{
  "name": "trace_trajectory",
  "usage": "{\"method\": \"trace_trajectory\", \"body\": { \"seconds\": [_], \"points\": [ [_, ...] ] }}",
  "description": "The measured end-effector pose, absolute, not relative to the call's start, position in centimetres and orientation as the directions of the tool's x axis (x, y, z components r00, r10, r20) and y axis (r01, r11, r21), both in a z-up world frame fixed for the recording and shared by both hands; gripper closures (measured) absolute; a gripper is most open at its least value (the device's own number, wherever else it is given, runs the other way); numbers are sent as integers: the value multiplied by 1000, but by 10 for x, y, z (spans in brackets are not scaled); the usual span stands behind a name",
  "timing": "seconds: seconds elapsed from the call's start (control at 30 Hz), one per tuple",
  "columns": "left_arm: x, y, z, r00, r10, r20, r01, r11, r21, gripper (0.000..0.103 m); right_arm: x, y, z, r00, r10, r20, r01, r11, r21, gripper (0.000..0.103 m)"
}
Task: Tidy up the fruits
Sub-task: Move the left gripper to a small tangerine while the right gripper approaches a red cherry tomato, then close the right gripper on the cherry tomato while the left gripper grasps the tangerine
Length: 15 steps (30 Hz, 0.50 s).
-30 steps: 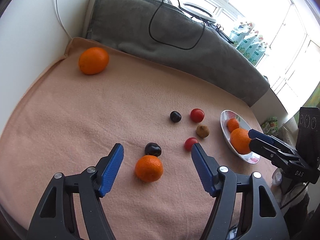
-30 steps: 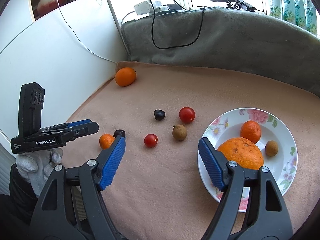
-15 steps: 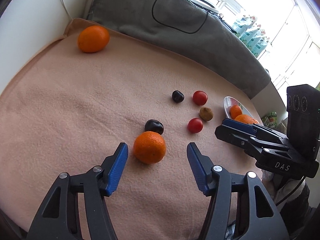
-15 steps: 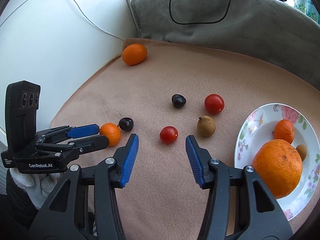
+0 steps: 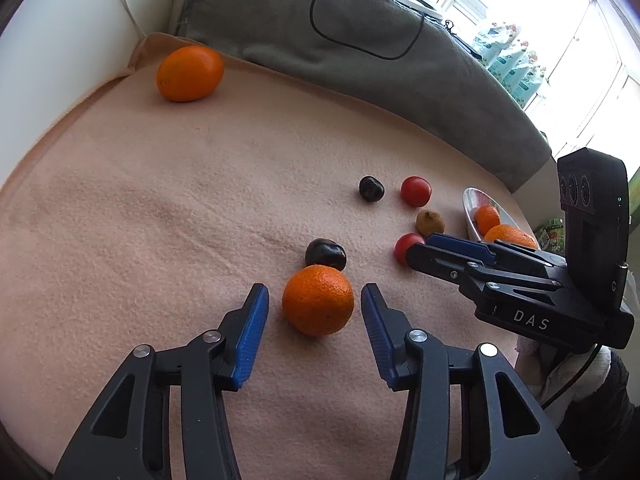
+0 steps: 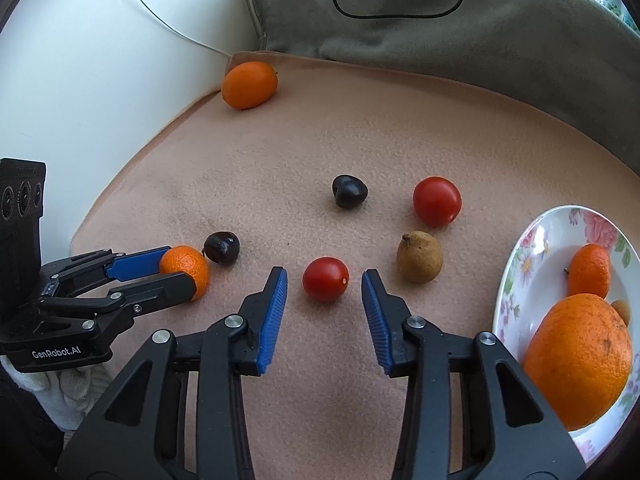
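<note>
Left wrist view: left gripper (image 5: 315, 300) low over fleece blanket (image 5: 140, 208), blue ribbed pads spread wide around dimpled mandarin (image 5: 318, 299), not touching; glossy dark cherry (image 5: 325, 254) against it.

Right wrist view: right gripper (image 6: 324, 280) likewise agape, flanking smooth cherry tomato (image 6: 325, 279); floral plate (image 6: 520, 264) rightward.

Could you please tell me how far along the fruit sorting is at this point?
Done: the plate holds a big orange and a mandarin. In hand: nothing gripped; the open left gripper straddles a small orange, the open right gripper a small tomato. Left: seven loose fruits on the blanket.
</note>
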<state>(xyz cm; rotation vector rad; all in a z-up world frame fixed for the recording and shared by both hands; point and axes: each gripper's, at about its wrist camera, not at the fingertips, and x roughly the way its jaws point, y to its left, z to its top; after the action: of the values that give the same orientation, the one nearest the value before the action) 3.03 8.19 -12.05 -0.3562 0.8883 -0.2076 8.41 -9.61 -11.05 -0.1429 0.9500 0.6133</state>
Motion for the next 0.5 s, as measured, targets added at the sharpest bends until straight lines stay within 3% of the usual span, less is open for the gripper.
{"method": "trace_trajectory", "body": {
  "seconds": [0.5],
  "points": [
    [34,78,-123,621,-323,-714,39,923,-384,67,93,-90,-121,414,424,-806,-552,820,148,76]
  ]
}}
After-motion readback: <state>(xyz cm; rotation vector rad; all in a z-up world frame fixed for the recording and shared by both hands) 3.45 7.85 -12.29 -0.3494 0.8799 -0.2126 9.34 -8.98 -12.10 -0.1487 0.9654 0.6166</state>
